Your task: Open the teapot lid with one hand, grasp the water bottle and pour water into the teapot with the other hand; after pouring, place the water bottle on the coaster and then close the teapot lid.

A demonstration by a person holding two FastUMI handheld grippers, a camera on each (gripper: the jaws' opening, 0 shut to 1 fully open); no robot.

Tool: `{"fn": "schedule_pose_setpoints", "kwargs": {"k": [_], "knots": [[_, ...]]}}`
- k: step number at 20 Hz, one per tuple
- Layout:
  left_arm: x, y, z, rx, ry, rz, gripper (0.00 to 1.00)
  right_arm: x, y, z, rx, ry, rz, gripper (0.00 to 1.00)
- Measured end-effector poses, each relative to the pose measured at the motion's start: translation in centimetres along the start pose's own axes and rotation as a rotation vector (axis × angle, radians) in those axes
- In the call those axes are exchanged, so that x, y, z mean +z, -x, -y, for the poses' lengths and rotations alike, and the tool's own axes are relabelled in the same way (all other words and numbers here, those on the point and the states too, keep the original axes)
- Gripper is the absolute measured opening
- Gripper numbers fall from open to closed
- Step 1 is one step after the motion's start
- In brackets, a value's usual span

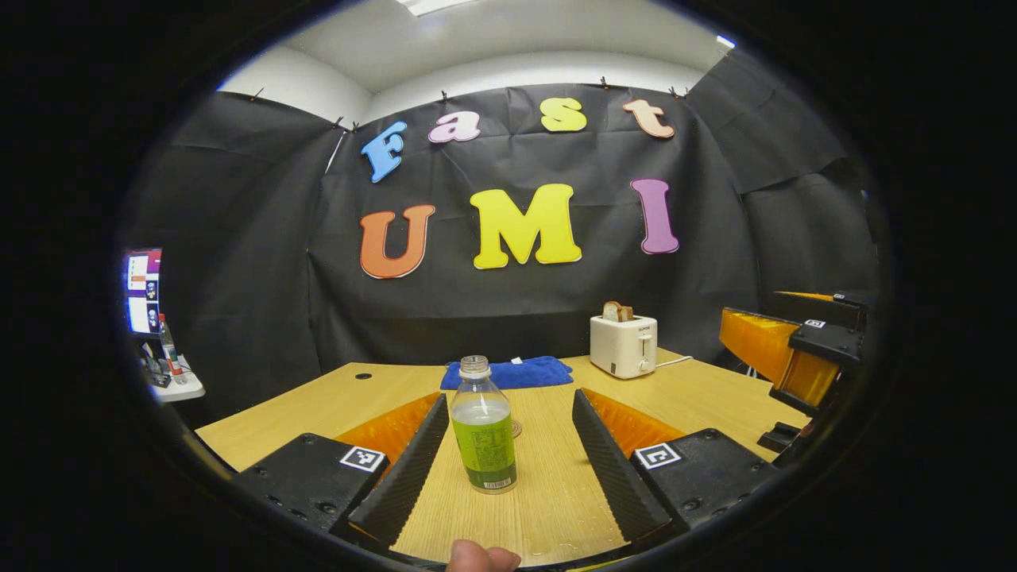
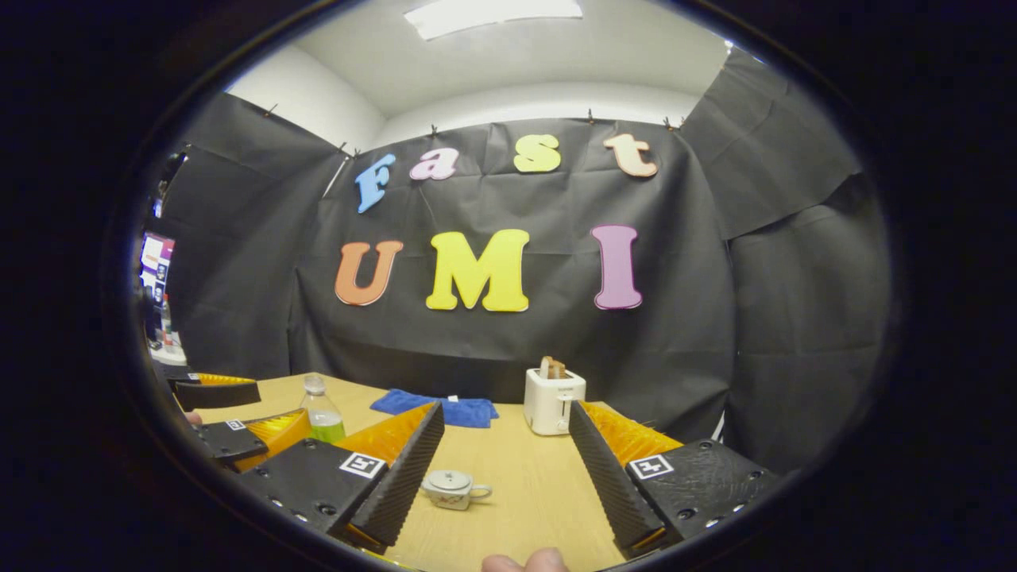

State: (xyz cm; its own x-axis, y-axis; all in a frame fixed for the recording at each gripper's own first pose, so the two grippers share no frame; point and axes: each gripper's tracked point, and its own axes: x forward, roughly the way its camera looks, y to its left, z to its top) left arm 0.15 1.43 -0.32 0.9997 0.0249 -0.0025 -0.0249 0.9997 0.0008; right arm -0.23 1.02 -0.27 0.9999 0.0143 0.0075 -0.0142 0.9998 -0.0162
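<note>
1. The table [image 1: 699, 397] is your work surface; every place below is given relative to the water bottle [image 1: 483, 429], which stands upright and uncapped near the table's middle, part full of greenish liquid.
2. The toaster [image 1: 624, 345] sits beyond the bottle and off to its right in the left gripper view, with bread in the slot; the blue cloth [image 1: 508, 372] lies directly behind the bottle.
3. Your left gripper [image 1: 502, 457] has its fingers spread wide, one on either side of the bottle, neither touching it. If you close from here off-centre, one finger will likely reach the bottle first and tip it, and with no cap it would spill.
4. Your right gripper [image 2: 502, 469] is also spread wide and holds nothing. The teapot [image 2: 453, 488] sits between its fingers, closer to the one on the bottle's side, lid on, handle pointing away from the bottle. The lid knob is small, so a shallow pinch could slip or drag the whole pot.
5. The coaster [image 1: 515, 429] peeks out just behind the bottle's base, touching or nearly so; I cannot tell which. A careless lift could nudge it out of place.
6. Pouring before the lid is clear would wet the table.
</note>
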Motion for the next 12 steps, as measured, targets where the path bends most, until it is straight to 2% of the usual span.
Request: {"fn": "schedule_pose_setpoints", "kwargs": {"k": [12], "knots": [[-1.0,-0.5,-0.4,0.006,0.001,-0.018,0.98,-1.6,-0.9,-0.4,0.016,-0.003,-0.021,0.95]]}}
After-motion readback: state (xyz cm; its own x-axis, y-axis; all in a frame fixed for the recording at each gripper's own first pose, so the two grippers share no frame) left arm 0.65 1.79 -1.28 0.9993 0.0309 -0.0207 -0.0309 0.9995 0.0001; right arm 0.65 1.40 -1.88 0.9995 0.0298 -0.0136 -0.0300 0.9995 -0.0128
